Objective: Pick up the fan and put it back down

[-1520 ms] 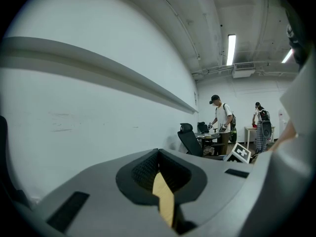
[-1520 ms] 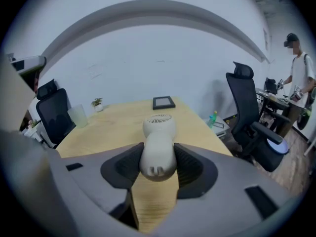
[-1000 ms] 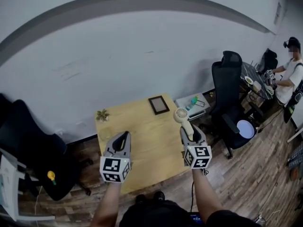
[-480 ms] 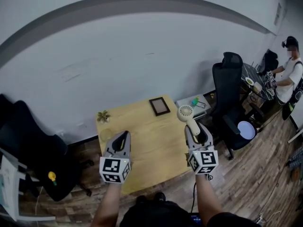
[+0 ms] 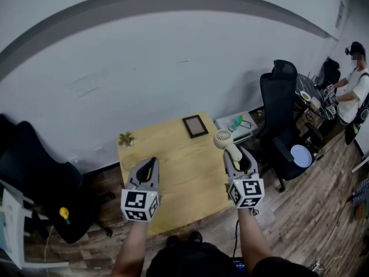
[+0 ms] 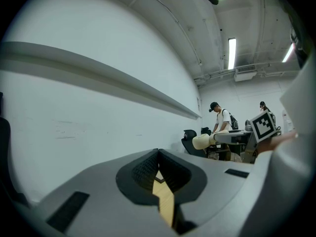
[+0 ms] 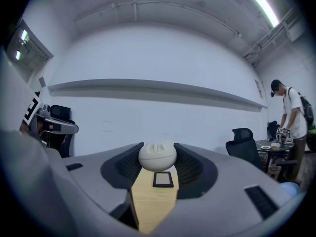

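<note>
**Fan held clear of the tabletop – set-down outstanding**

We find the right claw [image 5: 238, 159] closed partway on the fan [image 5: 223, 138]. Its jaws clamp the handle from both sides, and the round cream head juts out past the tips. In the right gripper view the head sits squarely between the two ribbed pads, with no slack visible on either side. Holding the handle rather than the head looks deliberate to us, since it is the narrow part the jaws can close on and it leaves the grille untouched.

The fan is off the tabletop [image 5: 173, 154], held in the air near its right edge with the claw pointing roughly level. We judge the lift complete and the return to the surface not yet begun.

The left claw [image 5: 151, 163] hangs over the near left part of the tabletop. Its jaws are together at the tips with nothing between them. We read this as idle parking – the job needs only one hand.

A picture frame [image 5: 195, 126] lies flat near the far edge, and a small plant [image 5: 125, 138] stands at the far left corner. Both are well apart from the fan. The bare wood in the middle offers ample room for set-down, and the main risk we note is the fan tipping if it is released on its rounded head.
</note>
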Demonstrator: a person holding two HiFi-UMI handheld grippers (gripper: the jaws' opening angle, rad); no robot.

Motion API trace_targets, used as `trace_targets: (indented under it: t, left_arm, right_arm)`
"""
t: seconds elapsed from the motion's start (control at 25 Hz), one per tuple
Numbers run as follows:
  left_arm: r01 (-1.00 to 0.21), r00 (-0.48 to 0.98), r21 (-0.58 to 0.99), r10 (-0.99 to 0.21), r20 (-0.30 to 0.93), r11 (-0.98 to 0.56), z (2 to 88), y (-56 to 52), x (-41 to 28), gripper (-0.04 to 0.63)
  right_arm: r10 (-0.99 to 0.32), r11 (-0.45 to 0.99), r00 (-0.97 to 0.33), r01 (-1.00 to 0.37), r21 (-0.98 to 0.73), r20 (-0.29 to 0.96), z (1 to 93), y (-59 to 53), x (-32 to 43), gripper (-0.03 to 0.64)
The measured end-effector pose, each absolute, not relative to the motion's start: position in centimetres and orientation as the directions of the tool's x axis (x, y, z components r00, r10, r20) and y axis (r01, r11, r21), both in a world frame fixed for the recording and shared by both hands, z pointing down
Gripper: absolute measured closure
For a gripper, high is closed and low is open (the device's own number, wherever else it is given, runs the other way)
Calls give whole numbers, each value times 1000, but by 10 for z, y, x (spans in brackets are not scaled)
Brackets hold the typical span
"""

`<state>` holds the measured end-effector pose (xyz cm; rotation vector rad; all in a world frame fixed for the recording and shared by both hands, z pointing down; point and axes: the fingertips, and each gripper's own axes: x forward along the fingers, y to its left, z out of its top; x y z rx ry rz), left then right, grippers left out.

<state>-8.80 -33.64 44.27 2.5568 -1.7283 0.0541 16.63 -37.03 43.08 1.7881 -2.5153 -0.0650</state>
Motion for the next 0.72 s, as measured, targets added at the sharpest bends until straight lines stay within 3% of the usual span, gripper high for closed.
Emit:
trace_targets:
  t: [0.72]
  left_arm:
    - [-926,376,24,-919,120,-376,465,-334,-81,572]
  right_arm:
    - [-844,278,-255,-960,-22,472,627,-395,196,414]
